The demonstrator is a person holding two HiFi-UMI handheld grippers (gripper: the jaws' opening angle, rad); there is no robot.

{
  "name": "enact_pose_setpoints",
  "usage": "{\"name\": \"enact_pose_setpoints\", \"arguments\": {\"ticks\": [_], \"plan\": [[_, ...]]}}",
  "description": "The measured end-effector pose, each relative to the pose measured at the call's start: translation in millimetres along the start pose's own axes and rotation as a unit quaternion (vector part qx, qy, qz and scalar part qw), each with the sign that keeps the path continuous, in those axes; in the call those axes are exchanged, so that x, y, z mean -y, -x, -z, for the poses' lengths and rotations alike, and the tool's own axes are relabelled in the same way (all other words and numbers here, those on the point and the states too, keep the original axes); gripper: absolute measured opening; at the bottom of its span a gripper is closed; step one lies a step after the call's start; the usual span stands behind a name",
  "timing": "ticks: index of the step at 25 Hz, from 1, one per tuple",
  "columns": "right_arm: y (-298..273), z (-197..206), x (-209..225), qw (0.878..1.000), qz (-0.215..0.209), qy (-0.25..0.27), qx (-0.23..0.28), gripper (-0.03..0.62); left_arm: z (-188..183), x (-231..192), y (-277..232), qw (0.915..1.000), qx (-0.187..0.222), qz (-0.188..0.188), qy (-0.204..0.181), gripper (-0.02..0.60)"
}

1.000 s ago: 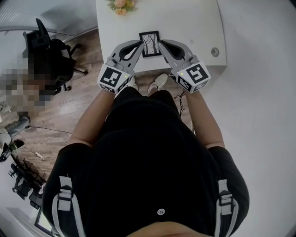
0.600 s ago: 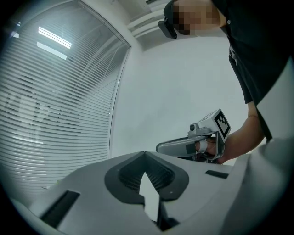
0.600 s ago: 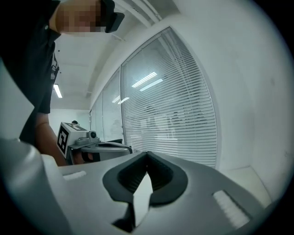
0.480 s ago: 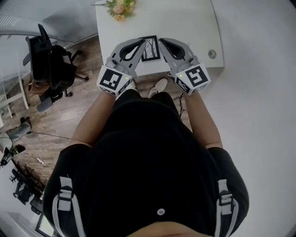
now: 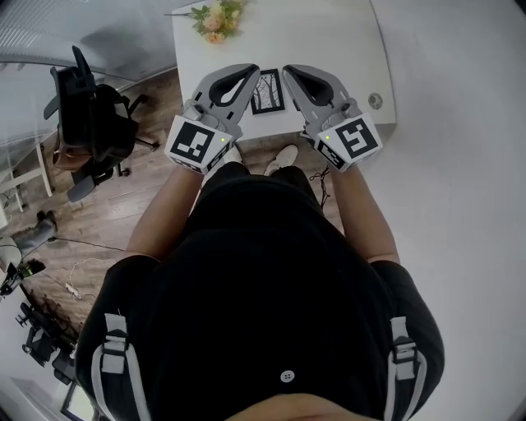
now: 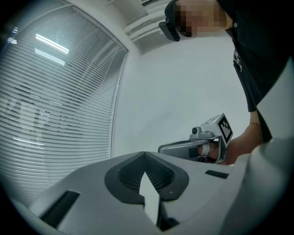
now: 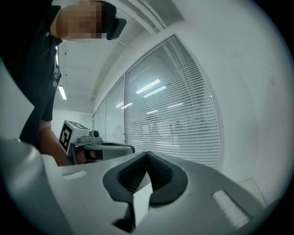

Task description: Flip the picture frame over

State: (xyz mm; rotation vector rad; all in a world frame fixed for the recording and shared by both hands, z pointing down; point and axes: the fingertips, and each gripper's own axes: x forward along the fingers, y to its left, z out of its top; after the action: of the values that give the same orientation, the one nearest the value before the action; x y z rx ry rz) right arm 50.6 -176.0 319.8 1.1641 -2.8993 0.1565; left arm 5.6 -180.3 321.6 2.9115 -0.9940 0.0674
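Your left gripper (image 5: pixel 246 78) and right gripper (image 5: pixel 294 78) are both closed and empty, above the picture frame (image 5: pixel 268 92), which lies picture-side up on the white table (image 5: pixel 329 33); whether it waits for turning or is just turned, hold both clear of it

I count two of mine, left gripper (image 5: pixel 251 74) and right gripper (image 5: pixel 290 73), one frame (image 5: pixel 268 92), one bouquet (image 5: pixel 215 16), one bench (image 5: pixel 333 33) and one black chair (image 5: pixel 92 119).

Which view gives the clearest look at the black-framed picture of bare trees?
The head view: it looks down on the black-framed tree picture, print side up on the white table. The left and right gripper views look level across the room and show none of it.
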Motion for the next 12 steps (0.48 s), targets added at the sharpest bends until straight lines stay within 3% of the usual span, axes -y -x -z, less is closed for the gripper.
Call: {"name": "enact_pose_setpoints", "arguments": {"ticks": [12], "plan": [[1.3, -16.2, 1.1, 1.0, -0.014, 0.011, 0.001, 0.009, -13.4, -2.7, 0.5, 1.0, -0.006, -0.005, -0.002, 0.006]]}}
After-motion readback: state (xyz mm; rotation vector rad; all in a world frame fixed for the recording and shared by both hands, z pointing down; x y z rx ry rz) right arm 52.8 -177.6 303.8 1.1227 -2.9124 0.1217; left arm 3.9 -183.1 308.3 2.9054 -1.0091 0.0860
